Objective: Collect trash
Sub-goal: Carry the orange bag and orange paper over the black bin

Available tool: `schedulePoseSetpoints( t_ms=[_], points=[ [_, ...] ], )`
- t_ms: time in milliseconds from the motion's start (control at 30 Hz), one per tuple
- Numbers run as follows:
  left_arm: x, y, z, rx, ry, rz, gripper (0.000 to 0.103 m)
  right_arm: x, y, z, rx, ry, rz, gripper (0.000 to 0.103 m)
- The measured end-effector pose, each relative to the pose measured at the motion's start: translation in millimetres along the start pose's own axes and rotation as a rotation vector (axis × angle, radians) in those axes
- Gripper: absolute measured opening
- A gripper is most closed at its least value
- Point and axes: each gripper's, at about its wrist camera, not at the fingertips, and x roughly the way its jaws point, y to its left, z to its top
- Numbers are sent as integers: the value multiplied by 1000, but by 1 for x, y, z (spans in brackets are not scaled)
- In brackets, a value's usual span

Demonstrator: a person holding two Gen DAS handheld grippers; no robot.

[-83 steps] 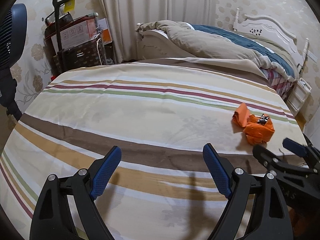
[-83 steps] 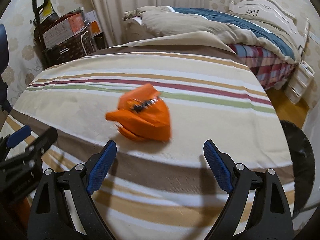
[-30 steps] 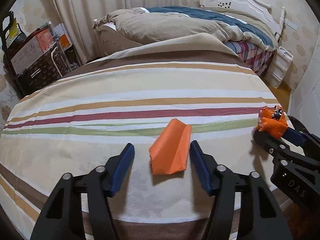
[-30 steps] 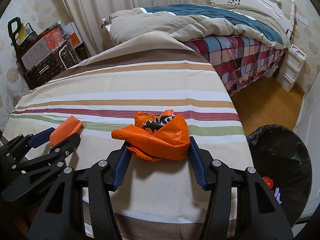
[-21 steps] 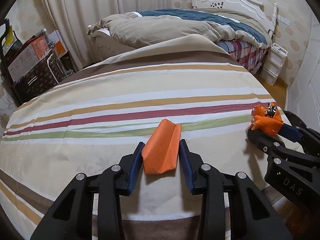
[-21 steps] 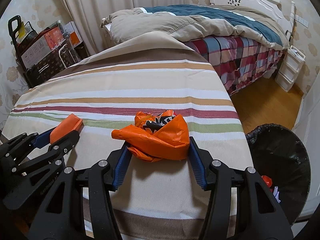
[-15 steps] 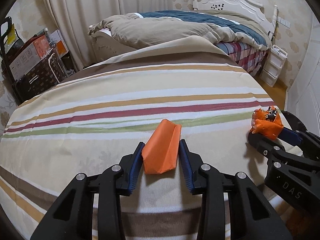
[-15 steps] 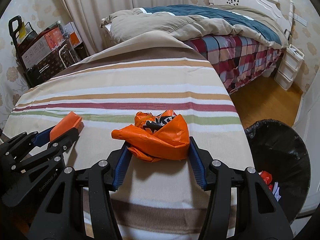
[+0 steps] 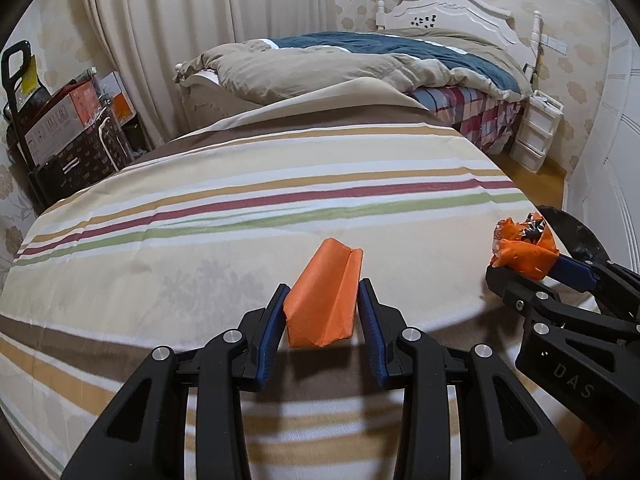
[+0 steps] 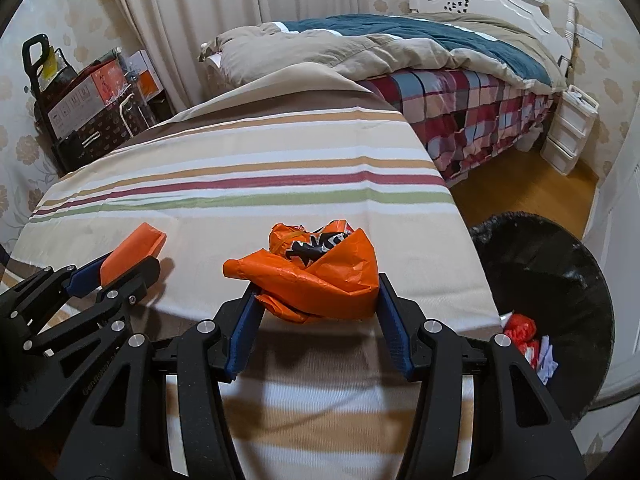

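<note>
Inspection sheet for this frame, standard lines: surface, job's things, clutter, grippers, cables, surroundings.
Surface: striped cloth, nothing else lying on it.
Job's things: folded orange piece and crumpled orange wrapper, both gripped; black-lined bin on the floor to the right, holding red and white scraps.
Clutter: nothing seen.
Grippers: left gripper shut on the folded orange piece; right gripper shut on the crumpled orange wrapper.
Cables: nothing seen.
Surroundings: bed, curtain, stacked boxes, white drawers.

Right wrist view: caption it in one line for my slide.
Right gripper clamps a crumpled orange wrapper above the striped cloth, black trash bin at right.
</note>
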Motion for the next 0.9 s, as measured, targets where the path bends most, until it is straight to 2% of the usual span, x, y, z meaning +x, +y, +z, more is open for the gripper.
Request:
schedulePoseSetpoints(
  t_ms=[900],
  points=[
    [-56, -40, -31, 8, -104, -56, 38, -76, -41, -47, 79, -105, -71, 53]
  ],
)
